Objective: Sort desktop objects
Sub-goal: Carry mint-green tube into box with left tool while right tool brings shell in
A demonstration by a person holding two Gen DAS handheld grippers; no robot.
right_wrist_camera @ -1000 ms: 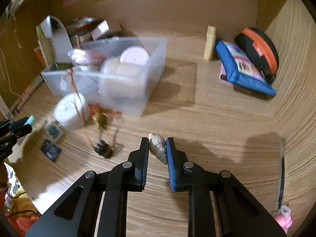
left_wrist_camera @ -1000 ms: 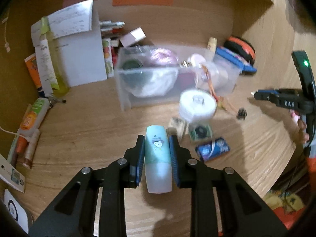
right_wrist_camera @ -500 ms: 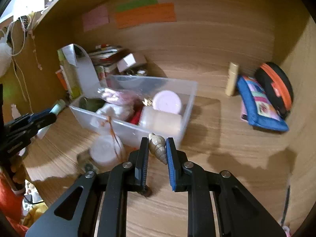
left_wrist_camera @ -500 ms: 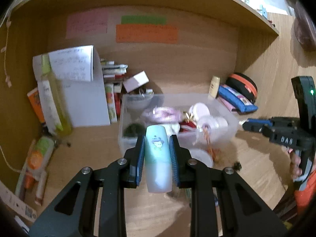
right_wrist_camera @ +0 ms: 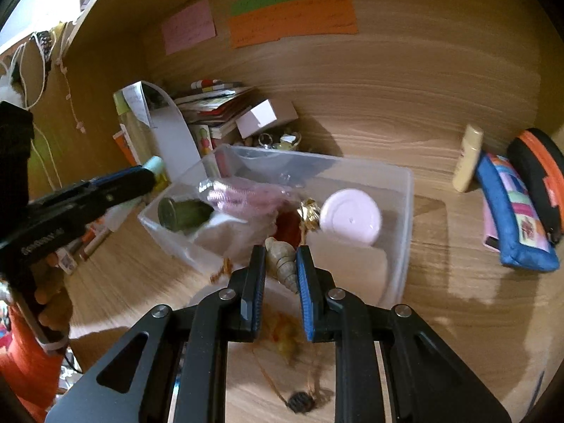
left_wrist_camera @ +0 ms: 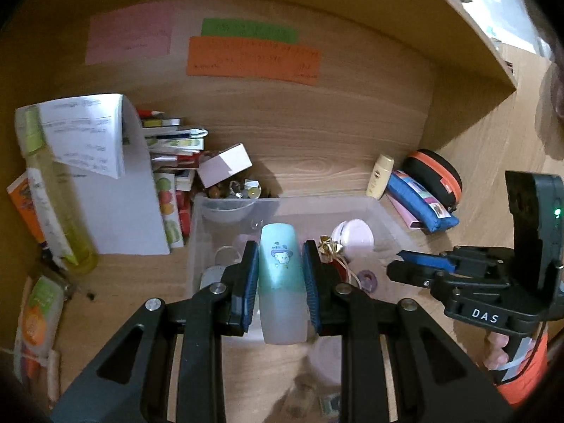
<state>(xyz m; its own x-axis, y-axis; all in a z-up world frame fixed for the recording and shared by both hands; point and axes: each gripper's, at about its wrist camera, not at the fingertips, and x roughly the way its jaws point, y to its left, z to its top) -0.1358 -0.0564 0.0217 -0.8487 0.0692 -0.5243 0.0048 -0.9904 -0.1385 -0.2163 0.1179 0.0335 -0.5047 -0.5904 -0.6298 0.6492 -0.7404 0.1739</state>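
My left gripper (left_wrist_camera: 280,275) is shut on a pale mint bottle with a cartoon print (left_wrist_camera: 280,282) and holds it above the front of a clear plastic bin (left_wrist_camera: 384,211). My right gripper (right_wrist_camera: 280,264) is shut on a beige spiral seashell (right_wrist_camera: 282,261) just above the bin's near wall (right_wrist_camera: 405,211). The bin holds a pink-lidded jar (right_wrist_camera: 350,216), a dark green jar (right_wrist_camera: 179,213), a pink bagged item (right_wrist_camera: 239,195) and gold bells (right_wrist_camera: 308,213). Each gripper shows in the other's view: the right one (left_wrist_camera: 416,264), the left one (right_wrist_camera: 141,176).
Behind the bin stand a folded white paper (left_wrist_camera: 105,176), stacked books (left_wrist_camera: 172,148), a small white box (left_wrist_camera: 225,165) and a yellow-green bottle (left_wrist_camera: 53,194). At the right lie a cream tube (right_wrist_camera: 465,162), a blue pouch (right_wrist_camera: 514,218) and a black-orange case (right_wrist_camera: 539,176). Small items (right_wrist_camera: 299,400) lie on the desk in front.
Both grippers have risen and moved forward over the bin with their objects still held. The loose items on the desk now lie below and behind the fingers.
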